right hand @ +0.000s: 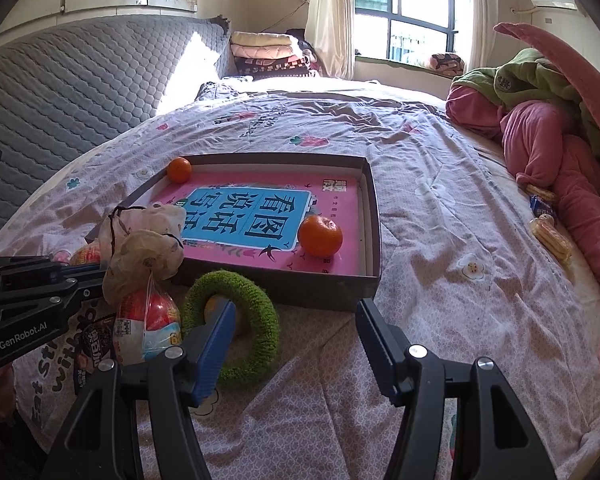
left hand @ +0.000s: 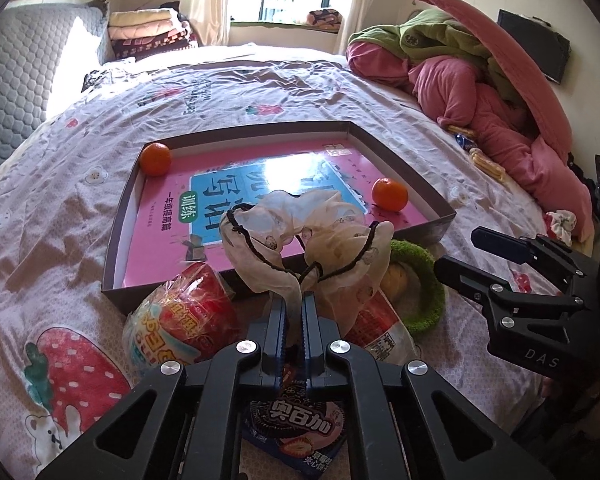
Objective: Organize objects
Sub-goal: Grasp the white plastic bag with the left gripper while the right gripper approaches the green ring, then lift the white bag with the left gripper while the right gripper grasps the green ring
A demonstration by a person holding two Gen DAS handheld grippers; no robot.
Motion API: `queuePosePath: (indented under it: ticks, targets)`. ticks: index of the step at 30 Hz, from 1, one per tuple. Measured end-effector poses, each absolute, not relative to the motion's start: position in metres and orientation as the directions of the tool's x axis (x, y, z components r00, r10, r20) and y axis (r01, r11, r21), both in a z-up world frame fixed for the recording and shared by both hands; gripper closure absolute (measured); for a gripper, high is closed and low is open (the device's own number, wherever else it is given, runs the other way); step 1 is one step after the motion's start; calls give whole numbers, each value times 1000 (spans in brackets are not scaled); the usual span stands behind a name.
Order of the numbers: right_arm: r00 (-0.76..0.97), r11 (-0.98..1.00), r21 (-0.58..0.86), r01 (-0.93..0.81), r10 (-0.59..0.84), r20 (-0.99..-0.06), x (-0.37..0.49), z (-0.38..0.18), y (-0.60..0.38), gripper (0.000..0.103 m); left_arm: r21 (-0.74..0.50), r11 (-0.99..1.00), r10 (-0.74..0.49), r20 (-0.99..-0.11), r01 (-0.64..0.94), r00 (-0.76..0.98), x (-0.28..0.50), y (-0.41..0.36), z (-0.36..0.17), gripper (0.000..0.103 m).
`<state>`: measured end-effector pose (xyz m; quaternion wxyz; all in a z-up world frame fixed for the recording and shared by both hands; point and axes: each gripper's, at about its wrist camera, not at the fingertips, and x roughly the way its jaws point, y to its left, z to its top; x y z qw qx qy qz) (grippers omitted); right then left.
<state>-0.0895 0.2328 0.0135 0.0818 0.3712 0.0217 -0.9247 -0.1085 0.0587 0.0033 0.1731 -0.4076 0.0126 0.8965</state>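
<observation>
The left gripper [left hand: 294,304] is pinched on a thin fold of the cream cloth scrunchie [left hand: 304,236] just before the box's [left hand: 440,226] near wall, so the fold may slip while crossing that wall; the right gripper [right hand: 296,336] hangs empty, jaws apart.

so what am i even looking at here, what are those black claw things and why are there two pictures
The black claws are two hand-held grippers; a person carries one in each hand, and each has a wide-angle camera looking along its fingers, so you get one picture per gripper. In the left camera's picture, the left gripper is shut on a cream fabric pouch with a black cord. In the right camera's picture, the right gripper is open and empty. Everything lies on a bed: a shallow box holding a pink book and two oranges, and in front of it a green fuzzy ring, red packaged snacks and a cookie packet.
</observation>
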Motion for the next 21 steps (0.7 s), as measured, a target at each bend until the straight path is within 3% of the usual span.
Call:
queuePosePath:
  ticks: [13, 21]
  targets:
    - [-643, -982, 20, 188, -138, -754, -99, -7, 225, 41, -127, -939, 307, -732, -321, -609, -111, 56, 2, 97]
    - [-609, -974, 75, 214, -193, -769, -100, -13, 228, 81, -147, -938, 318, -726, -314, -610, -112, 52, 1, 97]
